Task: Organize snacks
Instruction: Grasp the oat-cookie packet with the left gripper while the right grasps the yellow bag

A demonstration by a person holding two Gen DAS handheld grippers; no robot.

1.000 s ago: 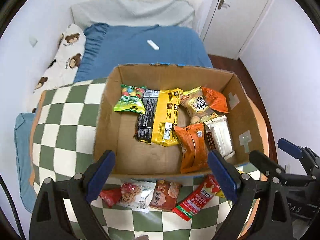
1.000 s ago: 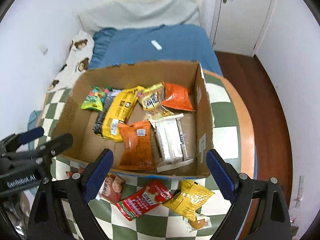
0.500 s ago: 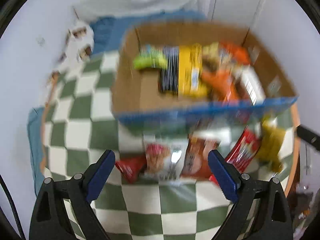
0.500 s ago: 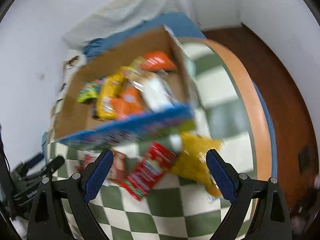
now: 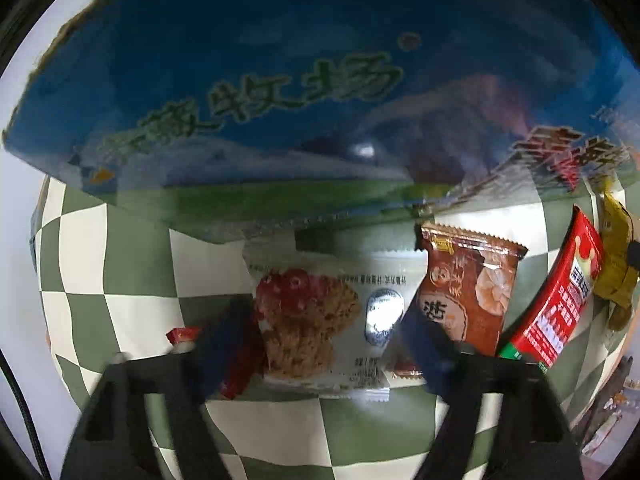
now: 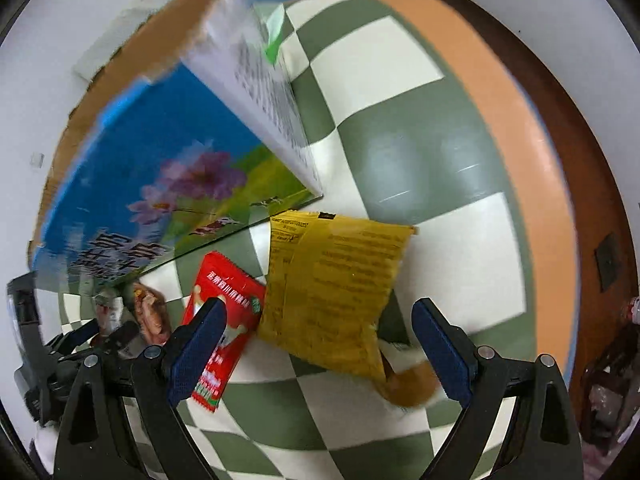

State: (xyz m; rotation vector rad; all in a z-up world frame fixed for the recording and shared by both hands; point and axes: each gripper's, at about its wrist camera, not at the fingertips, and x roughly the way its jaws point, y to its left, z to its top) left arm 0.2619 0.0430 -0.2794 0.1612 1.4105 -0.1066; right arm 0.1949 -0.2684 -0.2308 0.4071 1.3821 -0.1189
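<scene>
My left gripper (image 5: 324, 348) is open, low over the checked tablecloth, with a white oat-bar packet (image 5: 320, 316) between its fingers. A small red packet (image 5: 236, 360) lies under the left finger, a brown shrimp-snack packet (image 5: 468, 284) by the right finger, then a red packet (image 5: 556, 304) and a yellow one (image 5: 616, 264). My right gripper (image 6: 320, 352) is open around a yellow packet (image 6: 332, 288); the red packet (image 6: 220, 320) lies by its left finger. The blue printed box (image 5: 320, 92) stands just behind the packets and also shows in the right wrist view (image 6: 160, 168).
The round table's orange rim (image 6: 520, 140) curves along the right, with dark wood floor (image 6: 592, 100) beyond. A small orange-and-white packet (image 6: 408, 388) lies under the yellow one. The left gripper (image 6: 72, 352) shows at the lower left of the right wrist view.
Both grippers have dropped from above the box down to the table in front of it. The left one now straddles the oat-bar packet, the right one the yellow packet.
</scene>
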